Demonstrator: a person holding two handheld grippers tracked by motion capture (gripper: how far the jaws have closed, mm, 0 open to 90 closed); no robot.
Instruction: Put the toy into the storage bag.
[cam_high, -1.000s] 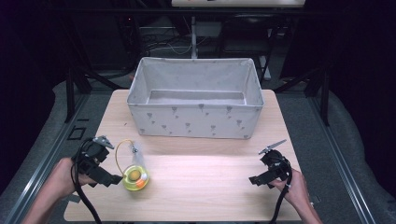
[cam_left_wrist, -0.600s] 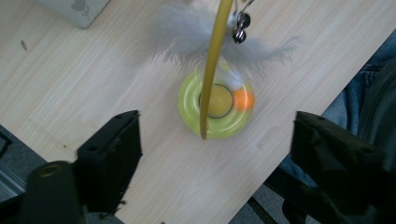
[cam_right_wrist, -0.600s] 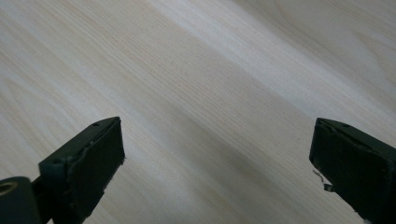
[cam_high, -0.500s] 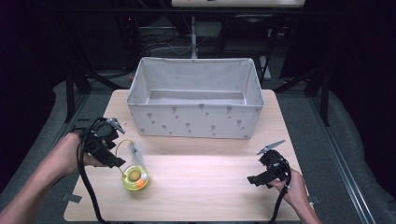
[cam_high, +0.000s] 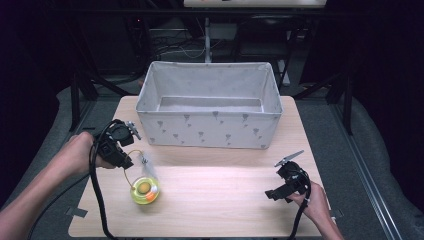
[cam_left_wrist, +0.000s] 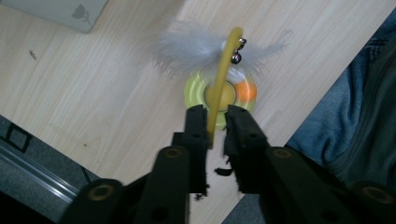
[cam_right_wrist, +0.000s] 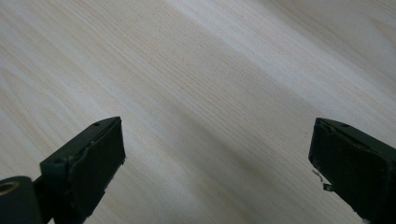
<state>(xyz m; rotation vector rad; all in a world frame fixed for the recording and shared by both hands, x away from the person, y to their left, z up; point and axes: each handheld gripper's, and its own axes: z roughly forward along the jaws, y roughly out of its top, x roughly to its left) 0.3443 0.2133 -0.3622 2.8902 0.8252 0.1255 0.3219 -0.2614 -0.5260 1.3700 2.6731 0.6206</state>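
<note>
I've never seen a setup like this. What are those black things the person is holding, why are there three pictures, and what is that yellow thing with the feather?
No robot here: a person sits at a wooden table and holds a hand-operated two-jaw gripper in each hand. The wide picture comes from a camera fixed above the table. The other two come from small cameras riding on the grippers, each looking along its own black jaws.

On the table stands an open grey fabric box, which looks empty as far as its inside shows. Nearer the person is a small toy: a yellow disc with an orange ball, a grey feather and a thin yellow loop.

The left gripper has its jaws closed on that loop, with the disc hanging or resting below. The right gripper is wide open over bare wood, holding nothing.
</note>
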